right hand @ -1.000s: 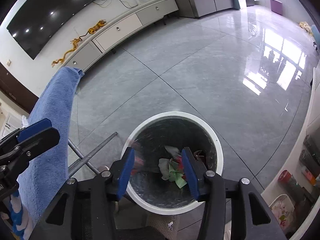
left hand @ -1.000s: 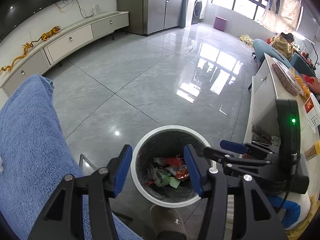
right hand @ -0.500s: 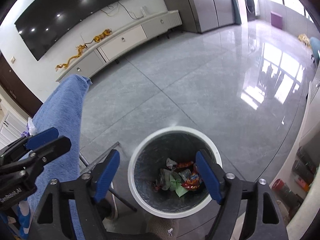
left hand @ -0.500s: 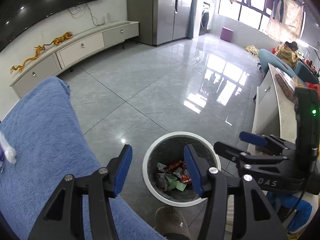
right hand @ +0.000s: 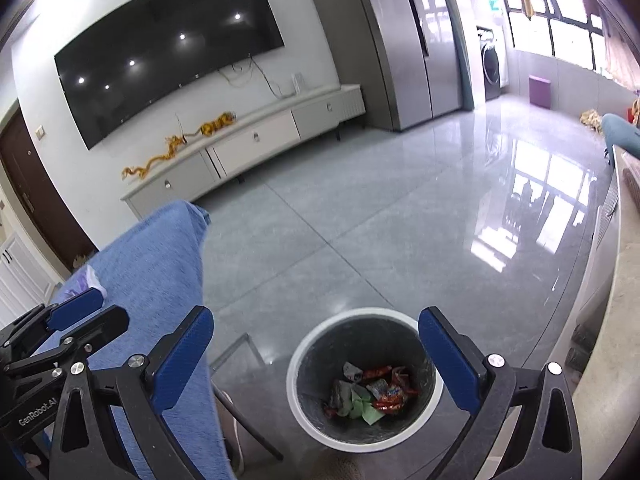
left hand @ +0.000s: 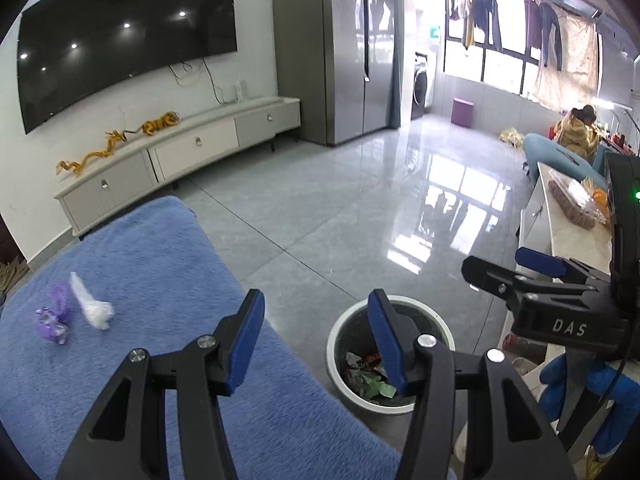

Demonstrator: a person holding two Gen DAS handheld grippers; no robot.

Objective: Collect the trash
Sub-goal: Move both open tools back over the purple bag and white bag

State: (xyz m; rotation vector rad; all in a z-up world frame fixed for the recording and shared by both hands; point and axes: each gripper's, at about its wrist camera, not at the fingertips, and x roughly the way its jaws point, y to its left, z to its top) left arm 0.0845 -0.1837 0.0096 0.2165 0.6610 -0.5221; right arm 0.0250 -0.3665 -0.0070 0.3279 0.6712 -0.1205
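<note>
So the round white-rimmed trash bin with the dark liner point(right hand: 365, 380) sits on the glossy grey tile floor point(right hand: 400, 216), near the bottom of both views; inside it there's a little heap of crumpled wrappers, red, silver and green point(right hand: 370, 392), lying at the bottom; nothing sticks out over the rim.

The right gripper with blue pads point(right hand: 316, 354) hangs above the bin, its jaws are opening and already spread wide, with nothing between them; through the gap you just see the bin below.

The left gripper, same black frame and blue pads point(left hand: 316, 344), has its jaws partly apart and empty too; it sits over the right edge of the blue fuzzy cloth-covered surface point(left hand: 160, 280), with the bin peeking out behind its right finger.

Far left on that blue cloth there's still trash: a crumpled purple wrapper point(left hand: 54, 316) and a twisted white plastic piece point(left hand: 90, 306) just beside it, maybe touching, hard to tell.

Background: long white TV cabinet point(right hand: 248, 140) on the far wall, big black TV point(right hand: 168, 48) above it.
</note>
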